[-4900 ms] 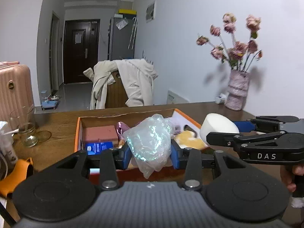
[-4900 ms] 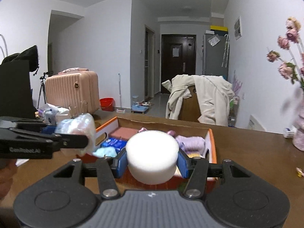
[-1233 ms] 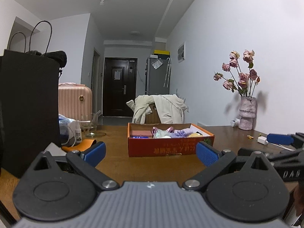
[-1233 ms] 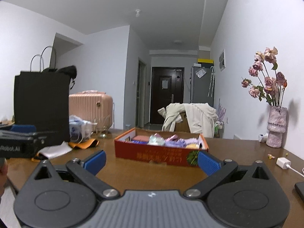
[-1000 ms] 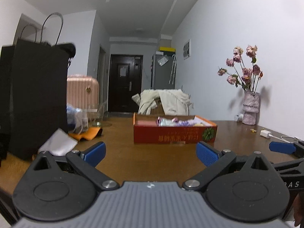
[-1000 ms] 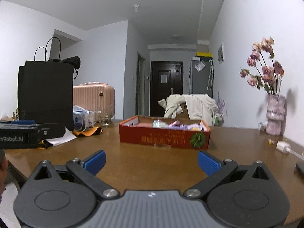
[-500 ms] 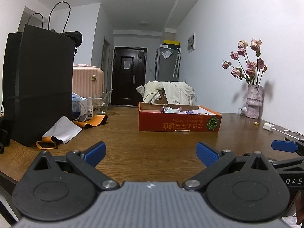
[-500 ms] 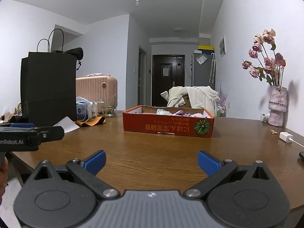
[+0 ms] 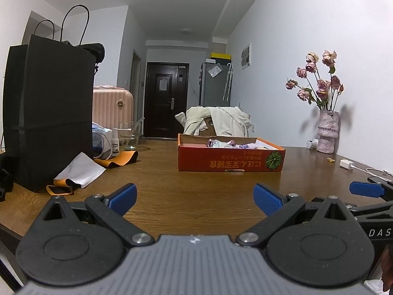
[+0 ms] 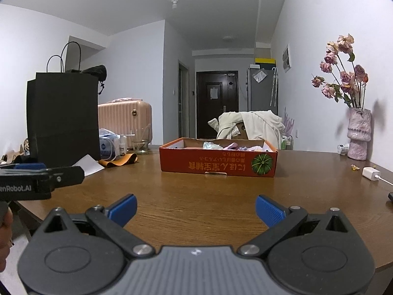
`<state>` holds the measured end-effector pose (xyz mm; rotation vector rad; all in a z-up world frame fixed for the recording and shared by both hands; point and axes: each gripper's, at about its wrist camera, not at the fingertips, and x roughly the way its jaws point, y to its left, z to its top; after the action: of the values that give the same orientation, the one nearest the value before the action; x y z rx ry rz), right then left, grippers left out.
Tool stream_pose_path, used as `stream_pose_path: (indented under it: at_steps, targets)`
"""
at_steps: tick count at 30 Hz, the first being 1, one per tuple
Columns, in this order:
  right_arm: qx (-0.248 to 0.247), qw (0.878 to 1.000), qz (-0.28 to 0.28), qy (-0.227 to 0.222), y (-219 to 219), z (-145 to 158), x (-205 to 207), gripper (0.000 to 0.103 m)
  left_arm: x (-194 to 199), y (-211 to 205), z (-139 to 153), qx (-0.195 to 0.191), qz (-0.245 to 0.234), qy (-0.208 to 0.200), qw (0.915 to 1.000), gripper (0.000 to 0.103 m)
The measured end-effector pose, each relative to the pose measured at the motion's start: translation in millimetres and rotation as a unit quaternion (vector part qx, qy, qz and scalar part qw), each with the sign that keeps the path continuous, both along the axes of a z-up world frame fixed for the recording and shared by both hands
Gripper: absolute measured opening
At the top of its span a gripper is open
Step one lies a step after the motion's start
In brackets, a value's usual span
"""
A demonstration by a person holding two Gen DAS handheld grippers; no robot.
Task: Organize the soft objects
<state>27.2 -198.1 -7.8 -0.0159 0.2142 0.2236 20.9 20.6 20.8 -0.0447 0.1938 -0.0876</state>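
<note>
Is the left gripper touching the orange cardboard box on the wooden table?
Apart. In the left wrist view the left gripper is open and empty, and bare wooden table shows between its blue pads and the orange cardboard box.

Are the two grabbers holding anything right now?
No, nothing is held. The left gripper and the right gripper both have their jaws wide open over the bare table. The soft things lie in the orange box.
</note>
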Motion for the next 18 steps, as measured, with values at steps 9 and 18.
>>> stream_pose_path:
  at_steps: [9,18]
  targets:
    - [-0.001,1.0,-0.001,0.003,-0.6,-1.3,0.5,0.103,0.5,-1.5,0.1,0.002,0.0,0.001,1.0,0.103]
    - [0.002,1.0,-0.001,0.004,-0.6,-0.1,0.8,0.103,0.9,-2.1,0.4,0.002,0.0,0.001,1.0,0.103]
